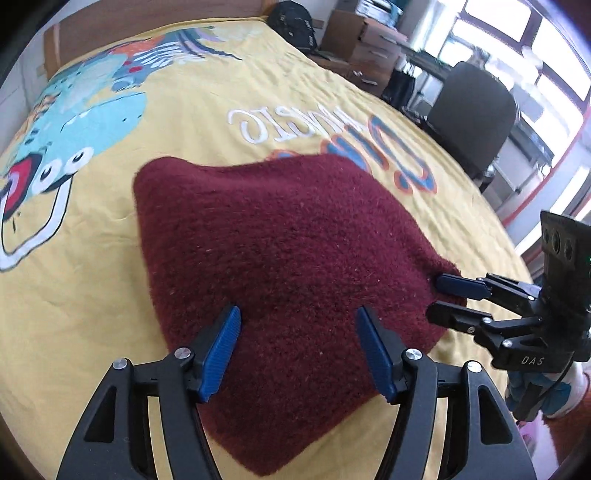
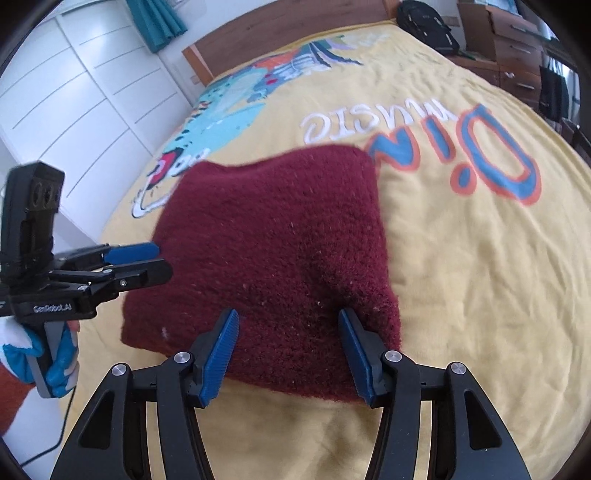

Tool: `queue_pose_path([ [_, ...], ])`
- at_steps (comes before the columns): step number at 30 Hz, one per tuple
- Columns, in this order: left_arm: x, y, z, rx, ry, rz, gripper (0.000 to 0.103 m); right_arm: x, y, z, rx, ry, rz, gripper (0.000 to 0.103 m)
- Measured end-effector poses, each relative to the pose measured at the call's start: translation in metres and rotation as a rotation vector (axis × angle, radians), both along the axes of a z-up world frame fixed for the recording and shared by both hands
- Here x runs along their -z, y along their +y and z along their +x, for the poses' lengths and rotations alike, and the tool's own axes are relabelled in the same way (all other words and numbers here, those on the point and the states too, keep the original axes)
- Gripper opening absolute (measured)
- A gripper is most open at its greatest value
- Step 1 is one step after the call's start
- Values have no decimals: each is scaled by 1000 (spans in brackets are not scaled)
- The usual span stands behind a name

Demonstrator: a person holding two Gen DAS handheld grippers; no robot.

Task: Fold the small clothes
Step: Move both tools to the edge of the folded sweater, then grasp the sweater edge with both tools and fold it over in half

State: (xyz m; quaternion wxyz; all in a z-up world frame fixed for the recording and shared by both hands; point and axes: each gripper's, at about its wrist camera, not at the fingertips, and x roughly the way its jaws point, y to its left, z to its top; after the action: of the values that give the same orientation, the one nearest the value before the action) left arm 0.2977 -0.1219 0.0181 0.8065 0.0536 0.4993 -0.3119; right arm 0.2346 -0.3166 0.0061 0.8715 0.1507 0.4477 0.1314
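Observation:
A dark red fuzzy knitted garment [image 1: 280, 254] [image 2: 273, 236] lies folded into a rough rectangle on the yellow bedspread [image 1: 110, 295]. My left gripper [image 1: 298, 317] hovers over its near left part, jaws standing apart with only flat cloth beneath them. In the right wrist view the left gripper [image 2: 162, 260] sits at the garment's left edge. My right gripper [image 2: 288, 317] is open over the near right corner, its right fingertip [image 2: 347, 325] pushing into the knit. From the left wrist view the right gripper [image 1: 437, 297] touches that same corner. No cloth is pinched by either gripper.
The bedspread carries a dinosaur print [image 2: 221, 118] and lettering [image 2: 480, 158]. A wooden headboard [image 2: 280, 33] and a black backpack [image 2: 424, 22] are at the far end. White wardrobe doors [image 2: 85, 85] stand left; a dark office chair [image 1: 476, 110] and boxes [image 1: 362, 37] right.

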Motion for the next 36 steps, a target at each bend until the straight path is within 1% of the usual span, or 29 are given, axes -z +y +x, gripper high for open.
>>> queue_pose_path([
  [4,-7,23,9,-65,8,-23,59,-17,-2,4,20,-31,-20,59],
  [9,-4,49,27,-164,35,-27,67,-21,-6,19,69,-15,-76,62],
  [12,6,57,36,-203,75,-35,69,-13,-10,31,89,18,-86,70],
  [13,9,58,39,-212,89,-40,69,-8,-11,35,92,31,-86,75],
  [14,12,58,41,-218,102,-47,69,-3,-13,40,94,47,-79,78],
  [16,17,60,47,-238,142,-87,71,7,-17,47,88,77,-49,78],
  [17,19,61,50,-247,161,-107,75,12,-18,51,78,91,-26,79],
  [18,21,63,52,-252,169,-117,76,16,-19,54,67,104,-6,79],
  [21,30,64,59,-262,200,-130,82,30,-20,64,32,148,35,79],
  [23,38,65,63,-259,231,-140,91,41,-23,69,3,178,82,80],
  [24,42,65,63,-254,247,-143,93,48,-26,72,-7,202,107,81],
  [25,48,66,64,-246,268,-148,97,53,-26,74,-15,216,121,81],
  [26,51,67,64,-243,281,-153,99,58,-27,75,-24,227,137,81],
  [28,60,69,64,-235,311,-181,99,67,-29,77,-41,245,175,81],
  [30,66,69,66,-223,334,-203,99,75,-30,79,-59,254,215,80],
  [31,68,68,65,-214,337,-211,97,76,-31,79,-68,253,226,72],
  [32,69,66,65,-201,336,-226,94,77,-31,79,-80,248,238,62],
  [33,68,67,65,-196,338,-243,88,76,-30,79,-84,242,239,59],
  [34,67,66,66,-189,352,-282,74,74,-29,78,-86,233,227,55],
  [35,66,67,68,-194,366,-315,66,70,-27,77,-88,220,212,51],
  [36,63,67,68,-189,364,-340,62,66,-25,77,-86,210,204,49],
])
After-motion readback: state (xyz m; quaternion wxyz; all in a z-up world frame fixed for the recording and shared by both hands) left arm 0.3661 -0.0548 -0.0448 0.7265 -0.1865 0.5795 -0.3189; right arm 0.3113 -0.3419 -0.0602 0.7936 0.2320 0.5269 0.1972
